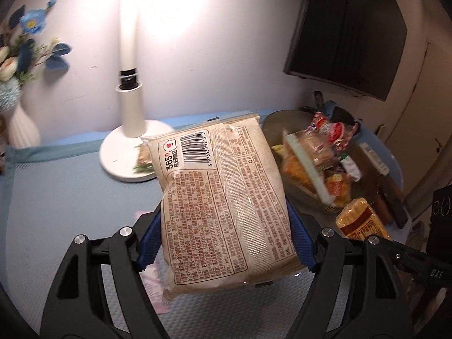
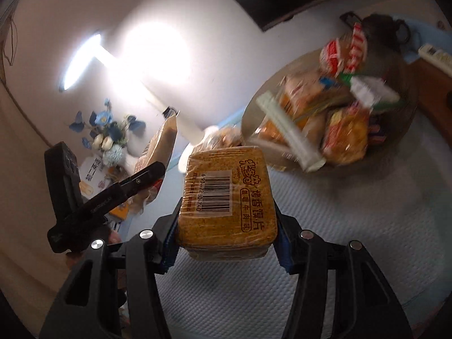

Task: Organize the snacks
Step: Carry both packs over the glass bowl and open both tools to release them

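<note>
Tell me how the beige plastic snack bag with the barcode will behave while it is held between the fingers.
The beige plastic snack bag probably feels light and puffy: it looks inflated. The left hand-held gripper pinches only its lower half, so the free top may sag or swing. The glossy film could be slippery, though the ribbed blue pads should help hold it.

Between your left gripper's (image 1: 223, 220) blue pads you hold a beige snack bag (image 1: 223, 195), back side up, barcode at its far end, lifted off the surface. Your right gripper (image 2: 226, 226) clamps a golden-brown cracker pack (image 2: 227, 197), barcode label facing up, held level. Ahead and to the right of both sits a round bowl (image 2: 251, 115) piled with blurred, colourful snack packets (image 2: 333, 113).
</note>
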